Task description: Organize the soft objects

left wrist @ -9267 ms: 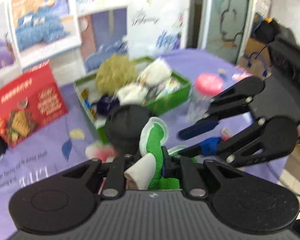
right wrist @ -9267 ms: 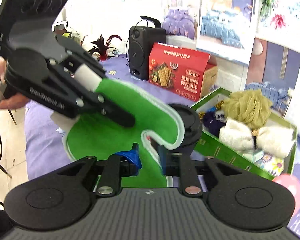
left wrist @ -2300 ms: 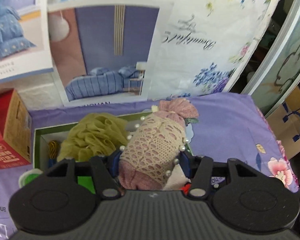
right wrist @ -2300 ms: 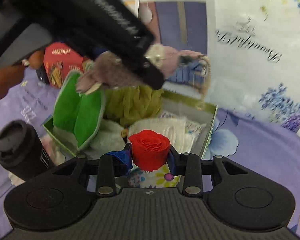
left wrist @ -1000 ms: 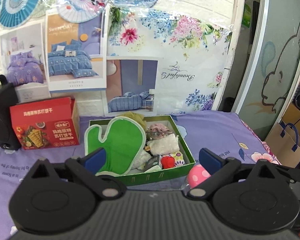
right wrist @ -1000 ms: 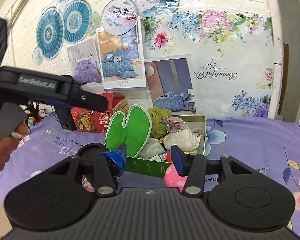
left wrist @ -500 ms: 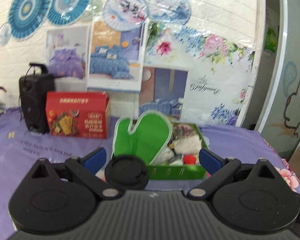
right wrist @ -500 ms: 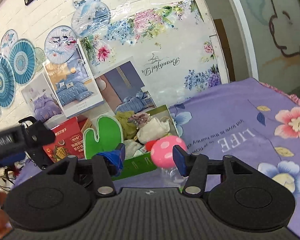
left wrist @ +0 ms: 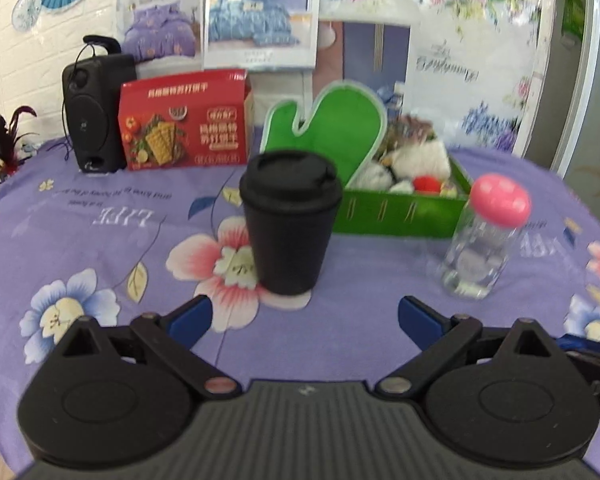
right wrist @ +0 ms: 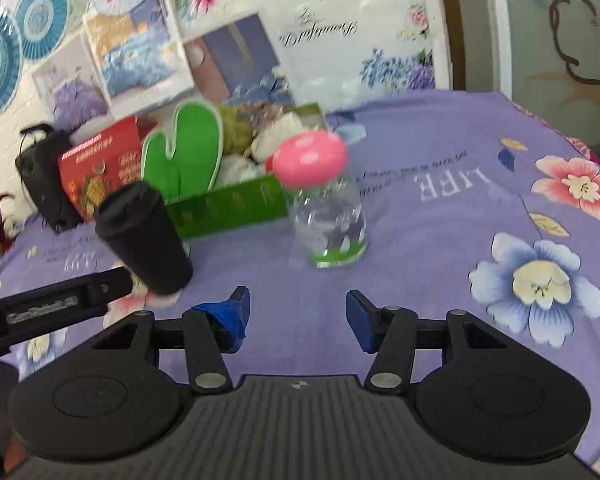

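The soft things lie in the green box at the back of the table. A green mitt stands upright at the box's left end. Beside it are a yellow-green pouf, white fluffy pieces and a red rose. My left gripper is open and empty, low over the cloth just short of a black lidded cup. My right gripper is open and empty too, in front of a clear jar with a pink lid.
A purple flowered cloth covers the table. The black cup and the jar stand between the grippers and the box. A red carton and a black speaker stand at the back left. The left gripper's finger reaches in at the left.
Both grippers have sunk toward the table and tipped downward, so the cup and the jar now loom larger and closer. Both stay open and empty. The box's contents have not moved.
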{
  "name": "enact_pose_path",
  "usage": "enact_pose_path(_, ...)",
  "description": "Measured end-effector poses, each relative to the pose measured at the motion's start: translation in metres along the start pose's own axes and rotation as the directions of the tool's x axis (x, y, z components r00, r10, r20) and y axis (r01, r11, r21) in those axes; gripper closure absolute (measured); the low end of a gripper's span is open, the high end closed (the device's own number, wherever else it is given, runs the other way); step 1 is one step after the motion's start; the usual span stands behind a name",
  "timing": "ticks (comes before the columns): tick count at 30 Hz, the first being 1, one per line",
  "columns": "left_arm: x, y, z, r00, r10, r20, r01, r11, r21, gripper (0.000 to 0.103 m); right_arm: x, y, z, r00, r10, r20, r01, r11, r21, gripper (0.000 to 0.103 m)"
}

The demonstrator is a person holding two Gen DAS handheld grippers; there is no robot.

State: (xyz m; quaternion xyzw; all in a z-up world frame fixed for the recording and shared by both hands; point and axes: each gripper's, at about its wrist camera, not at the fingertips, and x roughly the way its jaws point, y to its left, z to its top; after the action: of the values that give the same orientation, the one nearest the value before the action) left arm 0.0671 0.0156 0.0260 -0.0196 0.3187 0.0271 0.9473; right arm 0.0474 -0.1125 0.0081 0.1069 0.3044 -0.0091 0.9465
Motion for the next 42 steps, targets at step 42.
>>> enact_pose_path(42,-0.006,0.002,-0.008,0.998,0.05,-0.032,-0.049,0.998,0.038,0.005,0.0,0.013,-0.013,0.998,-0.014,-0.064,0.014,1.0,-0.003,0.064)
